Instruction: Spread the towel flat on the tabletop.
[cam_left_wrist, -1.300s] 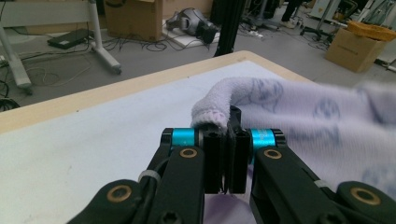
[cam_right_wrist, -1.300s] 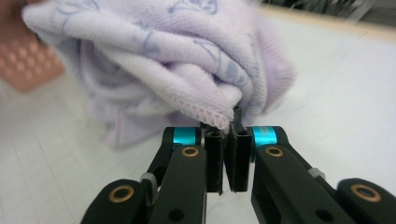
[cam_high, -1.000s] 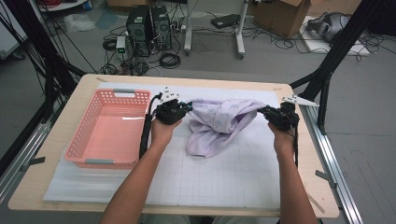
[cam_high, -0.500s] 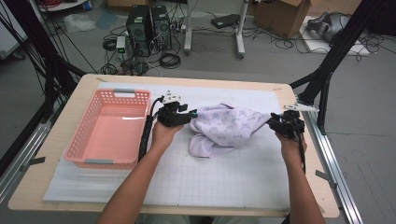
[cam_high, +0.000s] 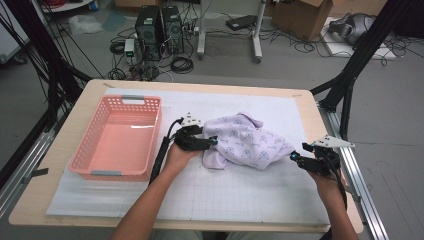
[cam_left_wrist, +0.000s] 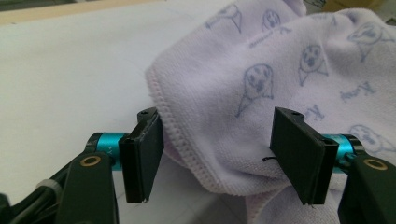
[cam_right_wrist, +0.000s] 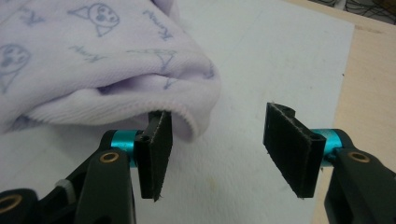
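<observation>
- Now the right gripper (cam_high: 294, 157) sits nearest, jaws wide and empty, just off the right end of the lilac printed terry towel (cam_high: 247, 141); half a second ago it was clamped on that end.
- Farther in, the left gripper (cam_high: 214, 141) has also spread, with the towel's hemmed edge loose between its jaws.
- Released, the towel lies bunched mid-bench, so the spreading probably needs fresh grips.
- Beyond, the pink plastic basket (cam_high: 84, 160) stands empty.

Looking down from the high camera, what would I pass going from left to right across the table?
Pink basket → left gripper → lilac printed towel → right gripper.
</observation>
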